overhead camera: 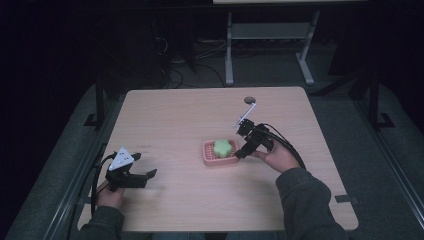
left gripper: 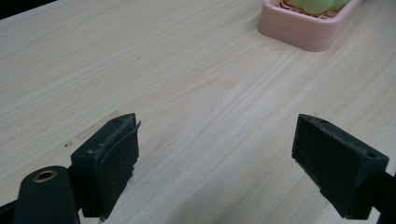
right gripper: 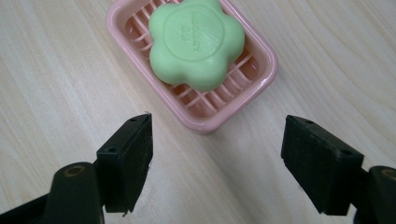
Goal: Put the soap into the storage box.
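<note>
While our right gripper (right gripper: 217, 163) hangs with jaws spread wide just beside the pink soap dish (right gripper: 261, 77), the green flower soap (right gripper: 196, 42) lies inside it, mid-table. Our left gripper (left gripper: 217, 158), jaws also spread, waits near the table's (overhead camera: 165, 120) left edge. Next, we probably pinch the soap gently.

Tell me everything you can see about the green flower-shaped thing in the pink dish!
It is a pale green soap shaped like a flower with rounded petals. It looks smooth and solid, with small raised letters pressed into its flat top, too small to read surely. It lies flat in a pink slatted soap dish on the wooden table, resting on the slats. The open right gripper is beside the dish, not touching the soap.
</note>
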A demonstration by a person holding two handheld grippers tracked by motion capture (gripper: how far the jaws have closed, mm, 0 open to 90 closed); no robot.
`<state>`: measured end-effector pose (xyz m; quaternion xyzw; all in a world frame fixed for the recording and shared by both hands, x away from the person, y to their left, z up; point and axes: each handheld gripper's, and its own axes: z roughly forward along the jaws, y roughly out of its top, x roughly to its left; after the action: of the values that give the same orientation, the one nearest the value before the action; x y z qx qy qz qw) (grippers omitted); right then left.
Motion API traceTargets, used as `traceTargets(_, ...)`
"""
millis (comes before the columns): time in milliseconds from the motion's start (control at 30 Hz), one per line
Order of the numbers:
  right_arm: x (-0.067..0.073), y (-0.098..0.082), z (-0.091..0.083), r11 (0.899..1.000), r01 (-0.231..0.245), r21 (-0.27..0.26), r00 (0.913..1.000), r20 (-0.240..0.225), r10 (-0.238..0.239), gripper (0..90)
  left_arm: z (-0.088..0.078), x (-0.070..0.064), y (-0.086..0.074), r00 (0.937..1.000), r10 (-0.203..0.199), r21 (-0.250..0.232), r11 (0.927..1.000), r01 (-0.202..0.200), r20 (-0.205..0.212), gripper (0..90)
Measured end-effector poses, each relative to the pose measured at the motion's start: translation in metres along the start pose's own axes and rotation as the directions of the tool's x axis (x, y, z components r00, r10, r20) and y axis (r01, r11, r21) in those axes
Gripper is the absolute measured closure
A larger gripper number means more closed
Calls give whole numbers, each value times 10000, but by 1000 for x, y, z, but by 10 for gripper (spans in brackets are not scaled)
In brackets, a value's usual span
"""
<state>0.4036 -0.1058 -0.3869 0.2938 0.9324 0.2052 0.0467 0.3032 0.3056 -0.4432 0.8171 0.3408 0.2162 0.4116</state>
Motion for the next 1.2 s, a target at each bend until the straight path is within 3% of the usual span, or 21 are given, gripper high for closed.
traceTargets(800, -4, -36, 0, 9986, -521, 38, 9985, -133, 522, 247, 1, 0, 0, 10000, 61, 85, 9999, -61, 22, 144)
traceTargets(1200, -3, -44, -7, 9985, -542, 17, 9985, -25, 542, 246, 1, -1, 0, 10000, 28, 156, 9999, -28, 40, 144)
